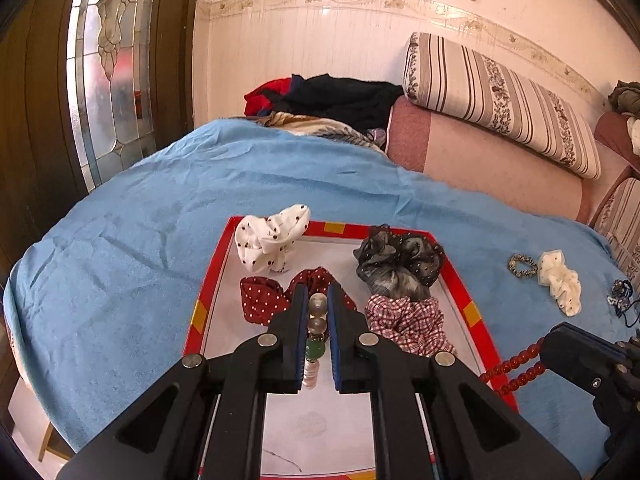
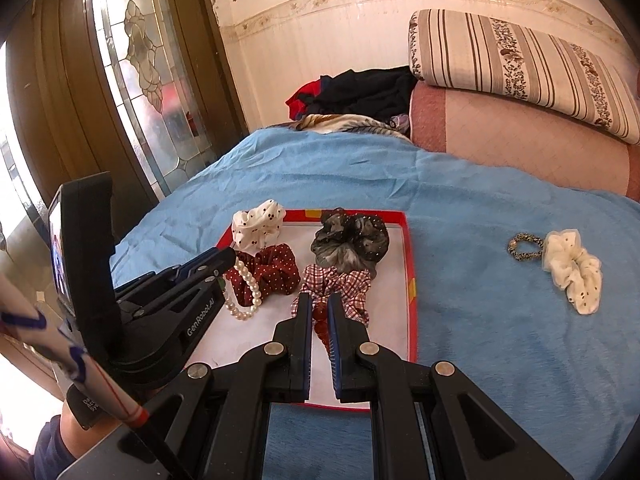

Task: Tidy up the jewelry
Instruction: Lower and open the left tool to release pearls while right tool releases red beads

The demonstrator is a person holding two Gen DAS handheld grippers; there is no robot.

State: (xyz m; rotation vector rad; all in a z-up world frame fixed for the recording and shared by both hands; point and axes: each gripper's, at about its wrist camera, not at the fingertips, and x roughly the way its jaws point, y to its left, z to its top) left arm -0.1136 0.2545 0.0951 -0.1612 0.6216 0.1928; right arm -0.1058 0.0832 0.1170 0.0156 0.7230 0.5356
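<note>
Over the red-rimmed tray [image 1: 456,280] on the blue bed cover [image 1: 160,208], left-wrist view: left gripper [image 1: 318,304] fingers clamp a pearl bracelet [image 1: 316,320] above the red dotted scrunchie [image 1: 260,298]. Right-wrist view: right gripper [image 2: 319,316] fingers pinch a red bead bracelet [image 2: 320,320] beside the checked scrunchie [image 2: 348,282]; cream scrunchie [image 2: 574,270] lies well apart on the cover.
</note>
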